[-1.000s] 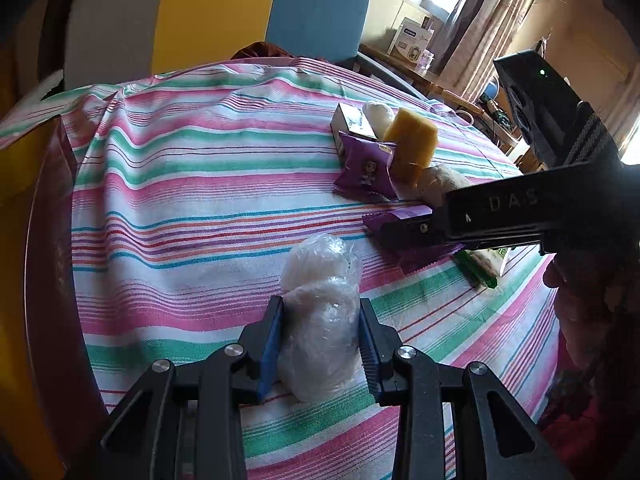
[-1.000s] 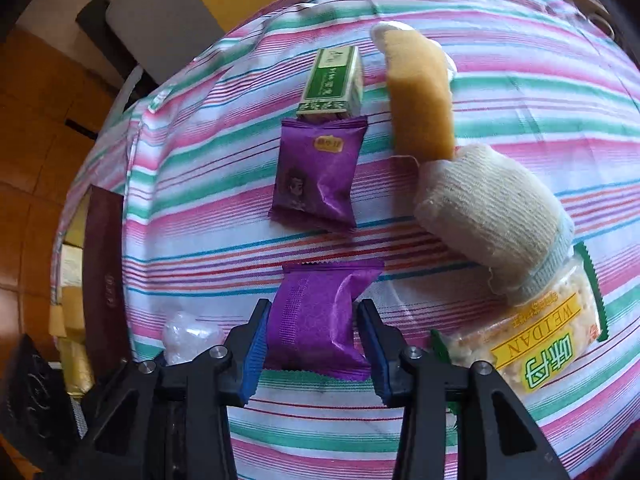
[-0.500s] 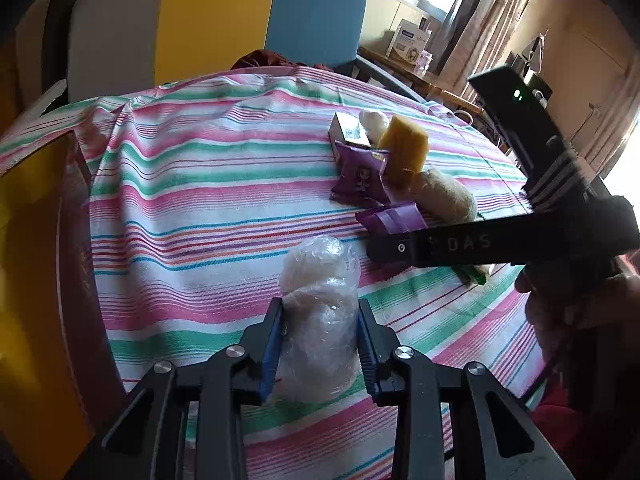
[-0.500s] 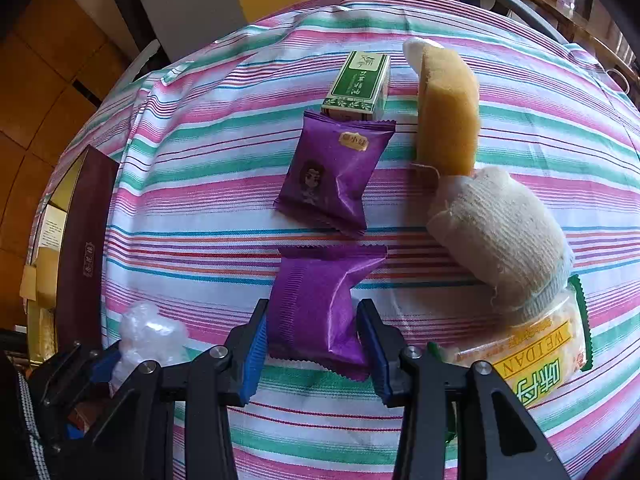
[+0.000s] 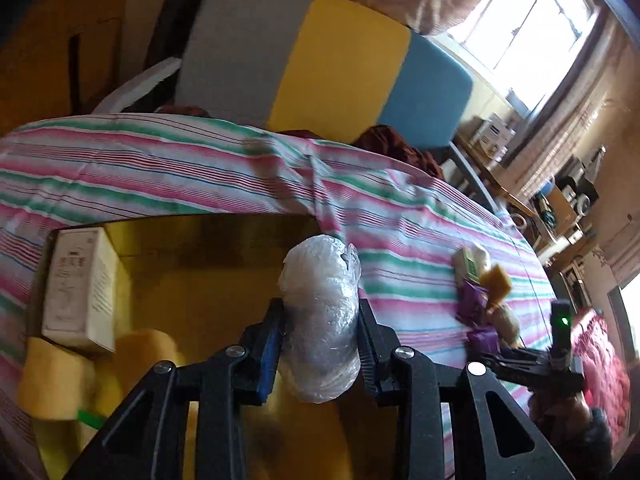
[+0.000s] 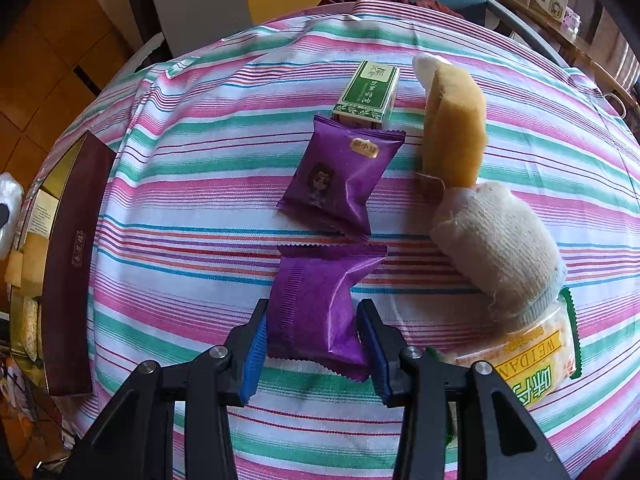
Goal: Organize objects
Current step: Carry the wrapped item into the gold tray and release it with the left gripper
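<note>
Daylit room, one sharp view and one smeared by motion

Daylight pours through the window (image 5: 532, 20) at the left wrist view's upper right, blown out to white, and leaves the wall far from the window dim and brown. That view is motion-blurred: the striped tablecloth (image 5: 160, 160) below the window and the yellow box (image 5: 192, 264) beneath it are soft, with only the plastic-wrapped bundle (image 5: 320, 320) fairly crisp. The right wrist view is sharp and evenly lit; the purple packet (image 6: 316, 312) shows glare streaks on its foil. Both fisheye pictures bend the cloth's stripes and darken to black at the corners.
</note>
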`<act>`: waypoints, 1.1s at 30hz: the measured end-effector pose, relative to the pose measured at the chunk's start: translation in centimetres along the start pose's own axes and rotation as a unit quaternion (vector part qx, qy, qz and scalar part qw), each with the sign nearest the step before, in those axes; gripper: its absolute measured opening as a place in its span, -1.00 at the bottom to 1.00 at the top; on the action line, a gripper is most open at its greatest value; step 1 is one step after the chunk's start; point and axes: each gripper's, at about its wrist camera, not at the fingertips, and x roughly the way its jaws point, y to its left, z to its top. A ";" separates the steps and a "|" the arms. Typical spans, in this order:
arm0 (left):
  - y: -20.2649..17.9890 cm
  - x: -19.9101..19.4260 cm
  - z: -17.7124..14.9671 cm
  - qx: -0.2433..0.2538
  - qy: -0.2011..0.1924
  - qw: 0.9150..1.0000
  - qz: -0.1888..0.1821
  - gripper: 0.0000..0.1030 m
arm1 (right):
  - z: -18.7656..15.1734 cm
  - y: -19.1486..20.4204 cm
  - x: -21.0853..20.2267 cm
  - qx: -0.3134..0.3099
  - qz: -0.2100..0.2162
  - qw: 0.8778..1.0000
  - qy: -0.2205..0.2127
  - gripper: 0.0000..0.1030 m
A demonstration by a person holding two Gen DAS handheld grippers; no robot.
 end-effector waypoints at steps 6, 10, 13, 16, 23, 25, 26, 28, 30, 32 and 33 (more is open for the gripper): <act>7.9 2.1 2.3 -0.073 0.015 0.996 0.050 -0.33 | 0.0 0.2 0.2 -0.005 -0.004 1.000 -0.002 -0.15; 9.9 4.0 2.3 -0.088 0.029 0.993 0.078 -0.32 | 0.0 0.3 0.3 -0.008 -0.005 1.000 -0.002 -0.15; 10.6 5.5 1.9 -0.091 0.048 0.991 0.088 -0.28 | 0.0 0.4 0.3 -0.009 -0.006 1.000 -0.002 -0.15; 10.1 5.3 1.7 -0.082 0.043 0.990 0.105 -0.14 | 0.0 0.4 0.3 -0.008 -0.005 1.000 -0.002 -0.15; 9.2 2.4 1.3 -0.064 0.006 0.990 0.124 -0.11 | -0.1 0.3 0.1 -0.010 -0.007 1.000 -0.004 -0.15; 8.3 0.9 0.5 -0.049 -0.011 0.990 0.134 -0.11 | -0.1 0.3 0.1 -0.006 -0.013 1.000 -0.007 -0.15; 8.0 0.4 0.2 -0.041 -0.015 0.989 0.140 -0.10 | -0.1 0.4 0.1 -0.008 -0.015 1.000 -0.007 -0.15; 7.1 -0.9 -1.0 -0.028 -0.024 0.988 0.150 -0.02 | -0.2 0.6 0.2 -0.011 -0.020 1.000 -0.009 -0.15; 6.2 -2.0 -2.4 -0.018 -0.031 0.987 0.154 -0.01 | -0.2 0.8 0.2 -0.013 -0.025 1.000 -0.012 -0.15; 5.2 -3.1 -3.8 -0.007 -0.044 0.987 0.157 0.00 | -0.3 1.0 0.2 -0.018 -0.032 0.999 -0.017 -0.15; 4.8 -3.6 -4.4 -0.002 -0.049 0.986 0.158 0.00 | -0.3 1.1 0.2 -0.021 -0.035 0.999 -0.020 -0.15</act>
